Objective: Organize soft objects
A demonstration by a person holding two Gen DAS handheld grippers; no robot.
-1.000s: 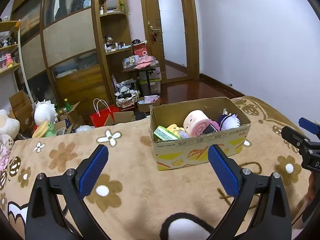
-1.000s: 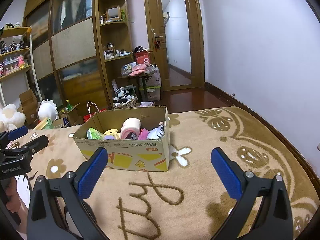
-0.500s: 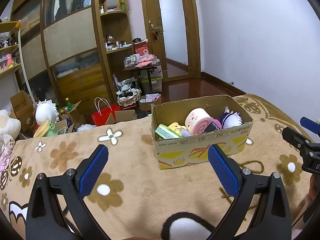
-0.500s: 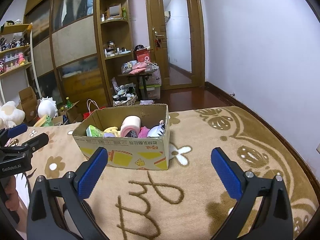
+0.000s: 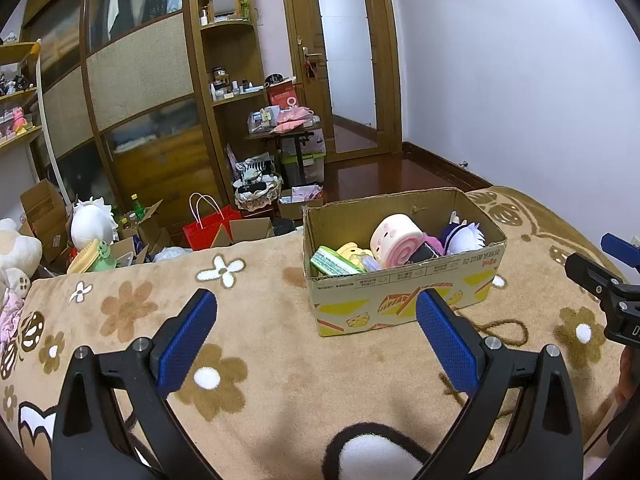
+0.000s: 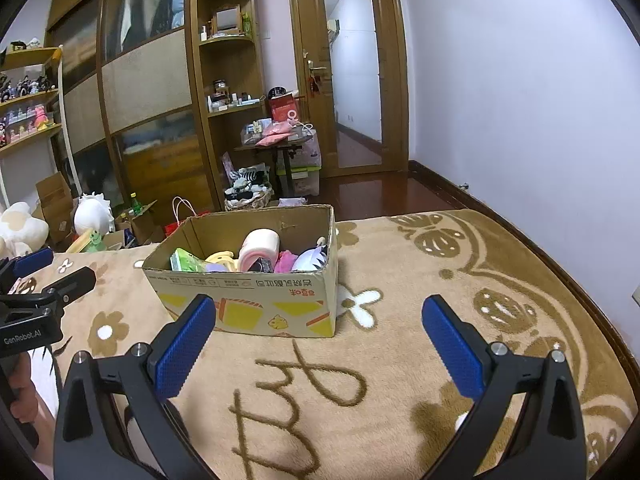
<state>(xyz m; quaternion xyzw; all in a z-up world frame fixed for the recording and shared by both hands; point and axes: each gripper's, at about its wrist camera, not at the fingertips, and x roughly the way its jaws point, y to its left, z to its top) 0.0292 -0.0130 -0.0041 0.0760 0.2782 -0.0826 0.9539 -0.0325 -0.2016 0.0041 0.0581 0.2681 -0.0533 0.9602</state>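
Note:
A cardboard box (image 5: 404, 300) stands on the brown flowered blanket (image 5: 260, 336); it also shows in the right wrist view (image 6: 248, 308). Inside lie several soft toys: a pink roll plush (image 5: 394, 236), a yellow plush (image 5: 352, 250), a green striped item (image 5: 332, 262) and a white-and-purple plush (image 5: 464, 234). My left gripper (image 5: 316, 332) is open and empty, in front of the box and to its left. My right gripper (image 6: 320, 340) is open and empty, in front of the box and to its right. Each gripper shows at the edge of the other's view.
Beyond the blanket's far edge the floor holds a red bag (image 5: 208, 230), cardboard boxes (image 5: 44, 212), white plush toys (image 5: 90, 220) and a small loaded table (image 5: 284, 132). Wooden cabinets (image 5: 140, 92) stand at the left, a door (image 5: 348, 64) behind, a white wall at the right.
Both grippers have drawn back and risen slightly from the box; the view of it has shifted a little. Both stay open and empty.

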